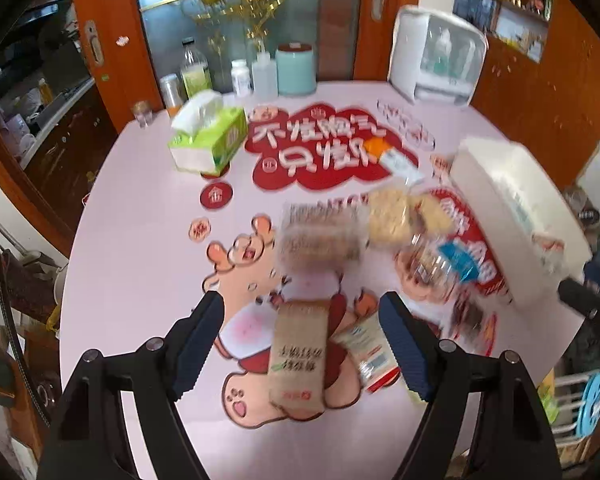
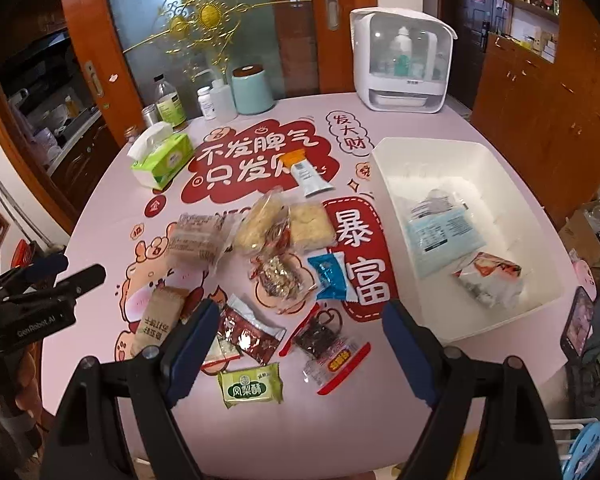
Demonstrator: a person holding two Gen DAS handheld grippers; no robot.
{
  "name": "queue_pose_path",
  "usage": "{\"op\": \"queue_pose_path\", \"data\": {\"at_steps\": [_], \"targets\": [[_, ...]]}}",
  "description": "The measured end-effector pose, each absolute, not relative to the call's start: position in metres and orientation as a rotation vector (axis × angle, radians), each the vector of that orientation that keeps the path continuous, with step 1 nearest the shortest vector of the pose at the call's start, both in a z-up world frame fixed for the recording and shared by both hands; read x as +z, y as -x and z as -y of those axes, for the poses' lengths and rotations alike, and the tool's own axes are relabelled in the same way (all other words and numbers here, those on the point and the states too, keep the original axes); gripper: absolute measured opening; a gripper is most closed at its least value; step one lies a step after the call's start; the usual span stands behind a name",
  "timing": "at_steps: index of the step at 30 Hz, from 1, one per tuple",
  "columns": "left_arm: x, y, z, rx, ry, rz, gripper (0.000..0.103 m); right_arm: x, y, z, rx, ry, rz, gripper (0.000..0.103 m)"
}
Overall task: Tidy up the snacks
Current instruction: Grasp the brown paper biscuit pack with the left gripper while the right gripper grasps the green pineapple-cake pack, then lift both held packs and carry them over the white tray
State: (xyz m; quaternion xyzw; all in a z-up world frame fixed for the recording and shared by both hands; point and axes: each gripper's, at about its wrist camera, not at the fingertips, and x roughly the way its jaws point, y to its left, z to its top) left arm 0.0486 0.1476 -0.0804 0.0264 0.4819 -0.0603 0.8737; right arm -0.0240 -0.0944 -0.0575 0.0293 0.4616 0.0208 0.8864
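Note:
Several snack packets lie scattered on the pink table (image 2: 100, 208). Among them are a green pineapple-cake pack (image 2: 252, 386), a red packet (image 2: 252, 334), a dark plum packet (image 2: 324, 340), a blue packet (image 2: 330, 276) and a brown kraft pack (image 2: 162, 318). A white bin (image 2: 384, 168) at the right holds a pale blue packet (image 2: 440, 236) and a red-white packet (image 2: 492, 276). My right gripper (image 2: 300, 332) hovers open above the red and plum packets. My left gripper (image 1: 302, 320) is open too, and the kraft pack (image 1: 300, 352) lies on the table between its fingers, untouched. The left wrist view is blurred.
A green tissue box (image 2: 164, 160), bottles, a teal canister (image 2: 252, 90) and a white countertop appliance (image 2: 404, 60) stand along the far side. A tube with an orange cap (image 2: 306, 174) lies mid-table. A phone (image 2: 578, 322) rests near the right edge. Wooden cabinets surround the table.

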Motion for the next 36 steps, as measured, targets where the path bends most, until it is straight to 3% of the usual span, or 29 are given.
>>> {"op": "queue_pose_path", "data": {"at_steps": [15,27,30,36], "targets": [[-0.177,-0.049,-0.143,-0.231,-0.145,-1.240,0.079,-0.155,0.025,0.071,0.250,-0.100,-1.195,0.082],[-0.222,-0.077,-0.152,-0.201,-0.022,-1.368,0.078,-0.206,0.021,0.032,0.333,0.006,-1.370,0.081],[-0.227,-0.080,-0.153,-0.178,-0.018,-1.383,0.078,-0.215,0.020,0.026,0.317,0.037,-1.390,0.072],[-0.233,-0.081,-0.153,-0.156,-0.037,-1.390,0.071,-0.223,0.018,0.019,0.288,0.105,-1.403,0.065]]}}
